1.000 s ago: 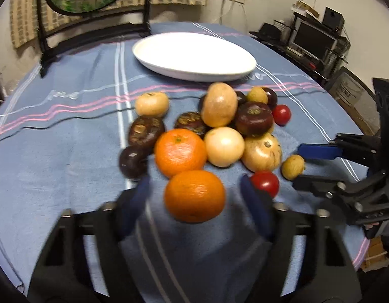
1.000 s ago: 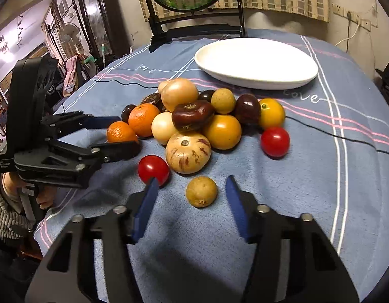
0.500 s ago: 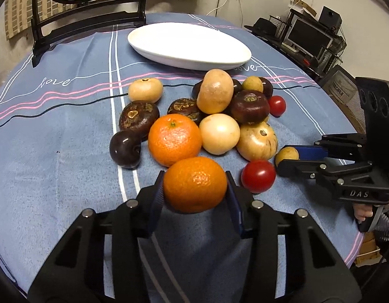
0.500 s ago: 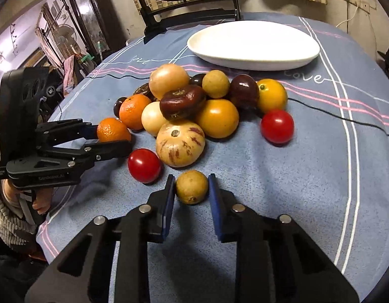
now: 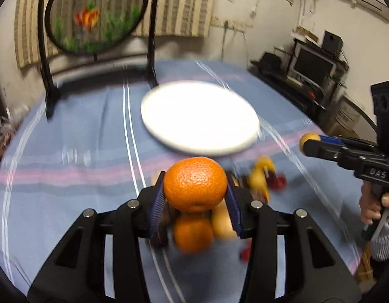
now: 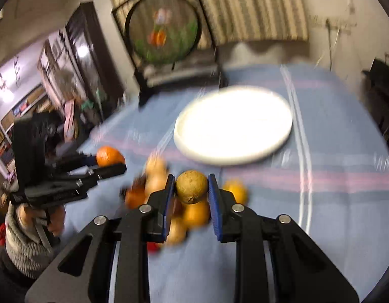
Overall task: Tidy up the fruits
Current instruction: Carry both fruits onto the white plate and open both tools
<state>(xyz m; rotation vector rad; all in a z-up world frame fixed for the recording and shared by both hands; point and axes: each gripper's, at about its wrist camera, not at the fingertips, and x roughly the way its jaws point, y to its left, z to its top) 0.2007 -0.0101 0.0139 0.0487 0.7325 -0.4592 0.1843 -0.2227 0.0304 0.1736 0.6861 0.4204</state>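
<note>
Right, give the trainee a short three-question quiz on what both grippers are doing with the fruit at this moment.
1. True or false: the white plate already holds fruit.
2. Multiple choice: the left gripper is shut on A) a red tomato, B) the orange, C) nothing.
3. Short answer: what does the right gripper hold, and does it rest on the tablecloth?

Key:
1. False; the plate is bare.
2. B.
3. The small brown fruit, clamped between the pads, lifted clear of the cloth.
</note>
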